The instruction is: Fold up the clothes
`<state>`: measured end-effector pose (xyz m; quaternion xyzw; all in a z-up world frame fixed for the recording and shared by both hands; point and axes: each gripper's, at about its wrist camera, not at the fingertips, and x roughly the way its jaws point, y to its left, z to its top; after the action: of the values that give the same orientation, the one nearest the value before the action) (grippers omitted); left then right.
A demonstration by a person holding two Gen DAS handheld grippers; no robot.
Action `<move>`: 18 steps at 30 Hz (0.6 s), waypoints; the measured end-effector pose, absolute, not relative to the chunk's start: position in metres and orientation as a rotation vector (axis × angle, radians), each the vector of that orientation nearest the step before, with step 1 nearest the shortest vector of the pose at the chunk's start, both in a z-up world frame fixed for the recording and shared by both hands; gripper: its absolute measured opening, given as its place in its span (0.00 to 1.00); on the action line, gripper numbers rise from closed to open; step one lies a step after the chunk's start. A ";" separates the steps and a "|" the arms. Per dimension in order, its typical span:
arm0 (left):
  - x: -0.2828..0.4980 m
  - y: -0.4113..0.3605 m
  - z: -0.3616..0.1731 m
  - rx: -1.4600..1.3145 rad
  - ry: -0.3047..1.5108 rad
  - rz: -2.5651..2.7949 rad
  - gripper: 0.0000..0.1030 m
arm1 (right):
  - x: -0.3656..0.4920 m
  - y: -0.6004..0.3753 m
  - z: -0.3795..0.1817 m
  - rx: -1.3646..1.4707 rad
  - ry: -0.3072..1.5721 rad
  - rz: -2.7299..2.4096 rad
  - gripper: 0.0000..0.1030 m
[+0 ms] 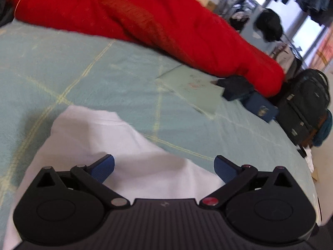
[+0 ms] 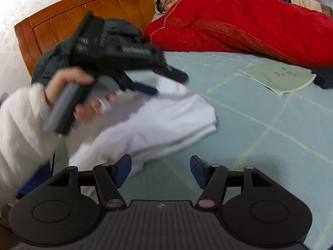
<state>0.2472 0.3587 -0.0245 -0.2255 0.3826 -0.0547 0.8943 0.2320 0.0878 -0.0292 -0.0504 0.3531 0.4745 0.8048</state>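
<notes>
The white garment (image 2: 158, 120) lies partly folded on the bed (image 2: 260, 145), still untidy, with left tongs (image 1: 164, 167) and right tongs (image 2: 160, 169) both open, gripping nothing.

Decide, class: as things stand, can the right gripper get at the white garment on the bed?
Probably yes. The right gripper is open with nothing between its fingers, and the white garment lies just ahead to its left on the green sheet, with nothing in between.
</notes>
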 end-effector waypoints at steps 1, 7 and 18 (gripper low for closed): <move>0.237 0.355 -0.017 -0.457 0.792 -0.125 0.98 | 0.228 0.079 -0.027 -0.104 0.753 1.008 0.72; 0.166 0.303 -0.010 -0.419 0.810 -0.261 0.98 | 0.205 0.030 -0.016 -0.058 0.748 0.946 0.88; 0.131 0.263 -0.017 -0.403 0.755 -0.216 0.99 | 0.167 -0.018 -0.012 -0.028 0.755 0.849 0.92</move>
<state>0.1311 0.2627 -0.0166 -0.1948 0.3654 -0.1047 0.9042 0.1667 -0.0179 -0.0118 -0.0131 0.3577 0.4019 0.8428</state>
